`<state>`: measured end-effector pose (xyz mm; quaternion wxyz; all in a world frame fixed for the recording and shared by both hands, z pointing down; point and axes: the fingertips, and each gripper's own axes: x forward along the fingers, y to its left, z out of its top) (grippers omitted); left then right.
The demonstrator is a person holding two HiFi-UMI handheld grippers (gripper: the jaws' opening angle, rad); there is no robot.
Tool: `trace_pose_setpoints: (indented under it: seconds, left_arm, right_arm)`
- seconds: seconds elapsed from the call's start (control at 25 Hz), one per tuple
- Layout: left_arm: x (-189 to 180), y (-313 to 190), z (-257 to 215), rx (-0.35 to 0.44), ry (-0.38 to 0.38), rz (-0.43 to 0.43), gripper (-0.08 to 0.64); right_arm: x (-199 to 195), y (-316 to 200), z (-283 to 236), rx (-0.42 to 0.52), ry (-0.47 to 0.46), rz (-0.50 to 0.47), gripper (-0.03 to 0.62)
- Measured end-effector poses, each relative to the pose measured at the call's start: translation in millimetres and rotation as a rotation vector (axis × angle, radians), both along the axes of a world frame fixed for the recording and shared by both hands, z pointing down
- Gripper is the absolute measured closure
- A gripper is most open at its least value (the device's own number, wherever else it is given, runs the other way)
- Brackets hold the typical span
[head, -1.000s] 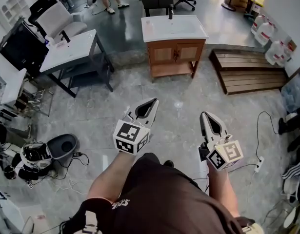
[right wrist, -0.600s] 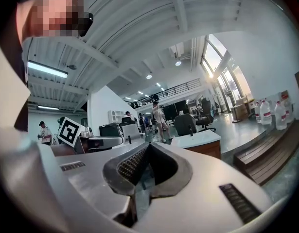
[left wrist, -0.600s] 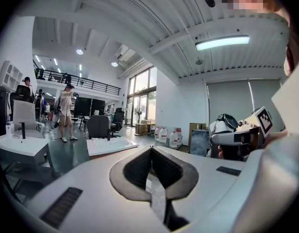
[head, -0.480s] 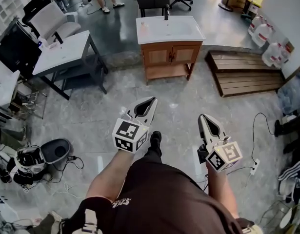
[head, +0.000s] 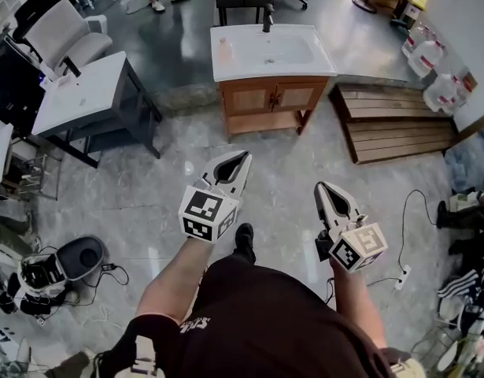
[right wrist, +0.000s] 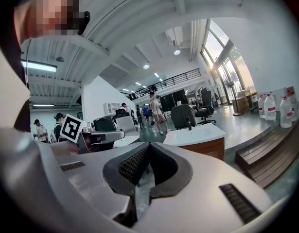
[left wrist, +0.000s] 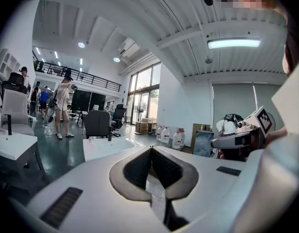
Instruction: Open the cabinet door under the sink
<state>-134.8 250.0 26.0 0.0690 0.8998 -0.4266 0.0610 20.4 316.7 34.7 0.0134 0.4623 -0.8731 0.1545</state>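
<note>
Head view: the cabinet is standing at the far side of the floor, under the white sink. Its two doors are sitting flush and look closed. The left hand-held gripper and the right hand-held gripper are both pointing toward it and are well apart from it. The cabinet is lying straight ahead, roughly between the two. The left one is probably slightly nearer.

Left gripper view: the left hand-held gripper is showing its jaws pressed together with nothing between them. The sink top is showing just left of the tips.

Right gripper view: the right hand-held gripper is likewise closed and empty. The cabinet is lying ahead and to the right of its tips.
</note>
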Motion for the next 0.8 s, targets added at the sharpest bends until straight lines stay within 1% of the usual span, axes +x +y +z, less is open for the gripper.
trace_pose_setpoints:
  seconds: [0.12, 0.32, 0.48, 0.6, 0.8]
  left_arm:
    - [-8.2, -52.7, 3.7, -0.011, 0.000, -0.003, 0.545]
    - [-14.7, -112.2, 9.0, -0.037, 0.000, 0.013, 0.545]
    - [-17.8, -141.8, 13.8, -0.051, -0.014, 0.029, 0.545]
    - [-15.4, -157.3, 17.7, -0.070, -0.018, 0.032, 0.545]
    - [-2.1, -179.0, 18.8, -0.083, -0.029, 0.053, 0.545]
  right_arm:
    - [-9.8, -50.6, 0.3, -0.002, 0.003, -0.015, 0.578]
    - [-20.7, -112.8, -11.5, -0.010, 0.011, 0.022, 0.578]
    - [-25.2, -138.8, 9.1, -0.050, -0.013, 0.007, 0.578]
    - [-22.9, -153.3, 12.5, -0.078, -0.035, 0.025, 0.578]
    - [-6.0, -180.2, 11.2, -0.072, -0.039, 0.050, 0.578]
